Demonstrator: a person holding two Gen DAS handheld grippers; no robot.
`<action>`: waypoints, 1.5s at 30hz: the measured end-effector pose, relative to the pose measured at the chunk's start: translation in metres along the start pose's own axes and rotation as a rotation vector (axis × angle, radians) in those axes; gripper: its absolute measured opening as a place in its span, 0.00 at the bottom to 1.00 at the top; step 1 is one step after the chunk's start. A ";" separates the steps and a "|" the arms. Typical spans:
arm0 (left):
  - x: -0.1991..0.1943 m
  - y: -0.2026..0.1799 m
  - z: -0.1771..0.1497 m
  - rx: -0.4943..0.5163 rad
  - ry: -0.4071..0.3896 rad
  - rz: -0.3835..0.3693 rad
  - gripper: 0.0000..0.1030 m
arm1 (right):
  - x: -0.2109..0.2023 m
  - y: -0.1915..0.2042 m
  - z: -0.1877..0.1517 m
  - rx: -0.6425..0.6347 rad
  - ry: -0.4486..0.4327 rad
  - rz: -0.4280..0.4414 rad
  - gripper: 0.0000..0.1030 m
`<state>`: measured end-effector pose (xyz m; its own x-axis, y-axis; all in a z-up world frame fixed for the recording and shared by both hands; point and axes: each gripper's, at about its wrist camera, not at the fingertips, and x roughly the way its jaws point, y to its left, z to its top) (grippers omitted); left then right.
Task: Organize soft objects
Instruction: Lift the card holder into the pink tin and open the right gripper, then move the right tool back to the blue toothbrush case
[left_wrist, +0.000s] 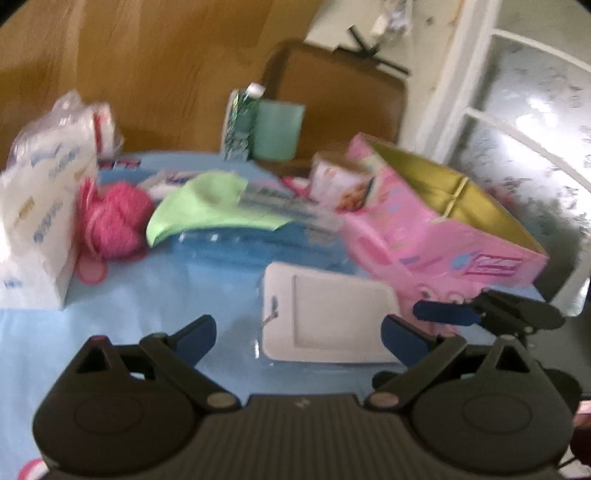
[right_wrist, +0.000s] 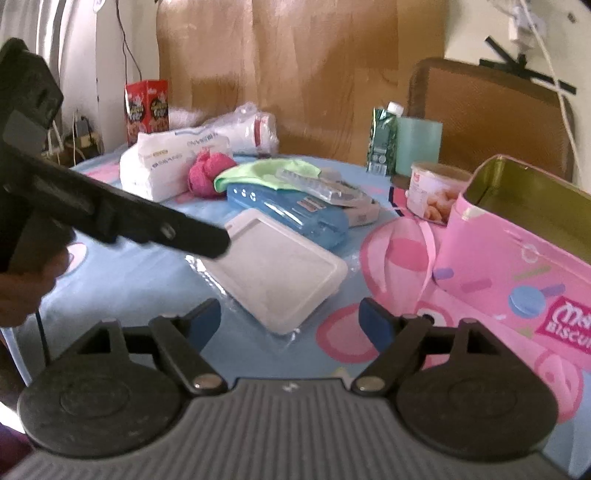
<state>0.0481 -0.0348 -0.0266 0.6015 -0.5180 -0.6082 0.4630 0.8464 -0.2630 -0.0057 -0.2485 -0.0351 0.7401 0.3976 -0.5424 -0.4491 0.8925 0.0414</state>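
Observation:
A white pad in clear wrap (left_wrist: 327, 317) (right_wrist: 279, 273) lies flat on the blue tablecloth (left_wrist: 155, 306), just ahead of both grippers. My left gripper (left_wrist: 299, 332) is open and empty, close in front of the pad. My right gripper (right_wrist: 290, 319) is open and empty, near the pad's front corner. A pink puff (left_wrist: 114, 218) (right_wrist: 207, 173), a green cloth (left_wrist: 207, 206) (right_wrist: 266, 170) and a white tissue pack (left_wrist: 37, 221) (right_wrist: 166, 162) lie further back. An open pink biscuit box (left_wrist: 443, 229) (right_wrist: 517, 258) stands at the right. The right gripper shows in the left wrist view (left_wrist: 443, 314).
A blue plastic case (right_wrist: 288, 212) (left_wrist: 255, 243) lies under the green cloth, with a clear blister pack (right_wrist: 317, 184) on it. A snack tub (right_wrist: 432, 192), a teal cup (right_wrist: 419, 144) and a green carton (right_wrist: 382, 140) stand behind. A red box (right_wrist: 147, 110) stands at the far left. The left gripper's body (right_wrist: 92, 206) crosses the left side.

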 end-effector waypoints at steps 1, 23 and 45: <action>0.003 0.002 -0.001 -0.019 0.010 -0.014 0.96 | 0.004 -0.003 0.002 0.009 0.018 0.011 0.82; 0.041 -0.159 0.089 0.262 -0.149 -0.172 0.84 | -0.080 -0.079 0.016 -0.004 -0.321 -0.308 0.66; 0.032 -0.148 0.065 0.205 -0.175 -0.197 0.94 | -0.099 -0.129 -0.012 0.258 -0.368 -0.421 0.83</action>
<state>0.0407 -0.1848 0.0416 0.5816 -0.6979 -0.4179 0.6926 0.6943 -0.1957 -0.0272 -0.4058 0.0037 0.9724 0.0059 -0.2332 0.0210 0.9934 0.1127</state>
